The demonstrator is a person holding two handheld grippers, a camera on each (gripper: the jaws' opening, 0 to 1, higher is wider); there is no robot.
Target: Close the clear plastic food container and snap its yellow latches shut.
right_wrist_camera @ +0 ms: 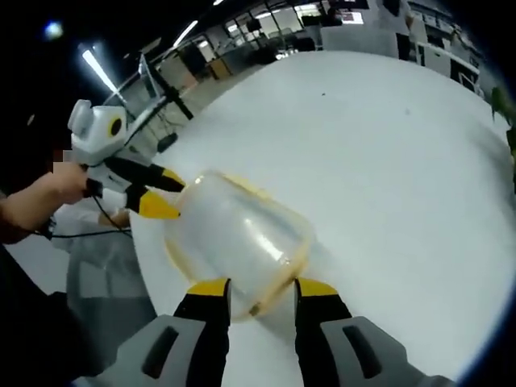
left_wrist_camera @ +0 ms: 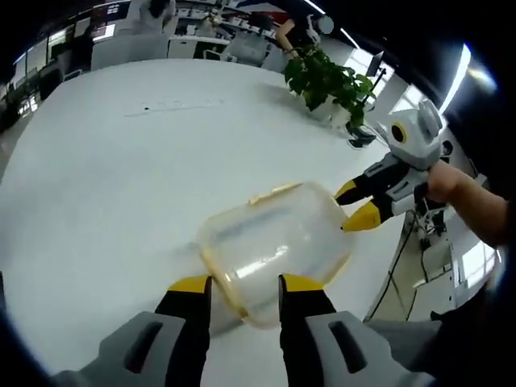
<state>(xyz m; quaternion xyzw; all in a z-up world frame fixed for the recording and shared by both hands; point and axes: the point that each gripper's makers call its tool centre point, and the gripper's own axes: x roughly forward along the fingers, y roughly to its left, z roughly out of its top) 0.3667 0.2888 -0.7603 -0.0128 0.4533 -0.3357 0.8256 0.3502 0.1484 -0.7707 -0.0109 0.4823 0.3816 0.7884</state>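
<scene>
While you hold the clear container [left_wrist_camera: 274, 246] between both tools, it sits near one edge of the white table [left_wrist_camera: 105, 177], blurred in both views. In the left gripper view, your left gripper [left_wrist_camera: 244, 284] reaches up from the bottom with its yellow-tipped jaws set a narrow gap apart, and the container's yellowish rim lies right between the tips; whether they press on it you cannot tell from the blur. From the right of that view your right gripper [left_wrist_camera: 359, 204] comes in, its two yellow tips close together and touching the container's far side, with your hand [left_wrist_camera: 451, 184] gripping behind it. A leafy green plant [left_wrist_camera: 329, 82] stands farther along the same table edge, well apart from the container.

In the right gripper view the container [right_wrist_camera: 238, 242] lies just ahead of the right gripper [right_wrist_camera: 262, 286], whose jaws stand narrowly apart on either side of its rim; contact is again unclear. Your left gripper [right_wrist_camera: 157, 193] enters from the left, meeting the container's opposite end, your hand [right_wrist_camera: 48, 189] behind it. The table [right_wrist_camera: 387, 161] stretches away bare beyond, and desks and ceiling lights of an office show in the distance.
</scene>
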